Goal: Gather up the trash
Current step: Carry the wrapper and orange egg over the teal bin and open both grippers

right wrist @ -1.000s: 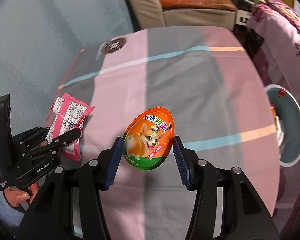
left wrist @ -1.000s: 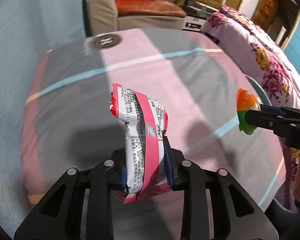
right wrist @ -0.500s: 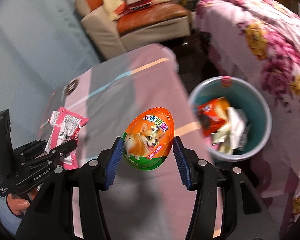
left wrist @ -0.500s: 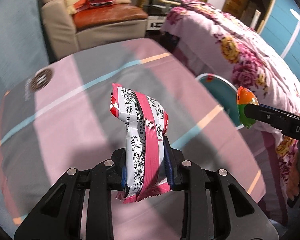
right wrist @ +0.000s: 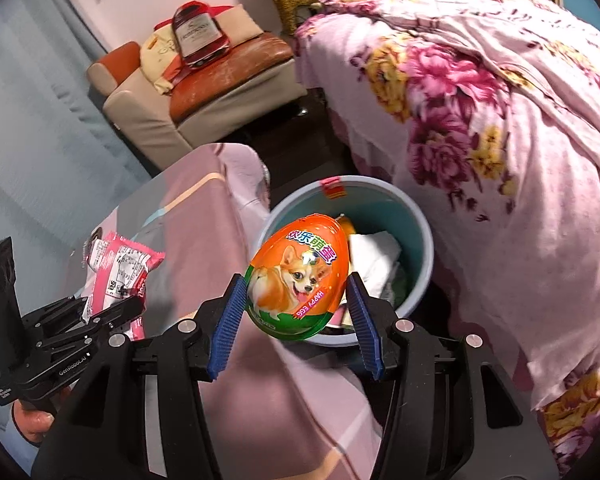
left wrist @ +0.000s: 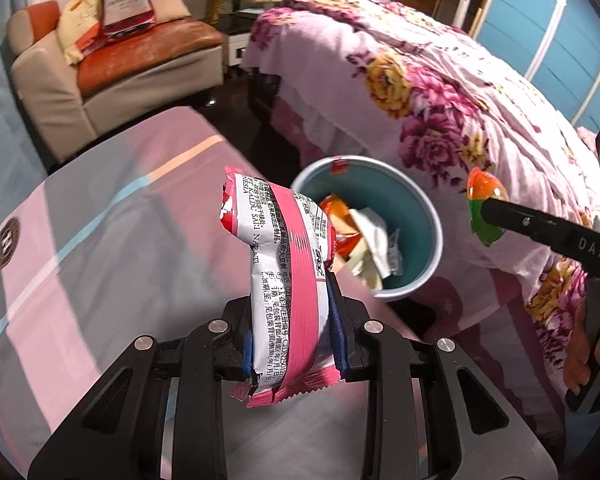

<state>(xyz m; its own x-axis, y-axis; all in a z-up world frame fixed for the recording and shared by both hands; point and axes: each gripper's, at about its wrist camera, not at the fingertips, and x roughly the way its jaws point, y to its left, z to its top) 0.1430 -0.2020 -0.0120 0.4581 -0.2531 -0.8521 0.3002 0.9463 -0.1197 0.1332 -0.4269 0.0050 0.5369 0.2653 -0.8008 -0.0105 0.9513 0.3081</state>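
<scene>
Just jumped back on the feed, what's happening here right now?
A person is collecting trash with a gripper in each hand. The left gripper is shut on a pink and white snack wrapper; the right gripper is shut on an orange egg-shaped package with a dog on it. Both are held near a teal bin that already has wrappers inside. Nothing has been dropped yet.

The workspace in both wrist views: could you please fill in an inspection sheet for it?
Surface: table under a pink, grey and striped cloth.
Job's things: pink-and-white wrapper; orange-and-green toy egg printed with a dog; teal bin on the floor, already holding wrappers and paper.
Clutter: nothing seen on the cloth.
Grippers: left gripper shut on the wrapper; right gripper shut on the egg.
Cables: nothing seen.
Surroundings: floral bedspread; armchair with bags on it.
</scene>
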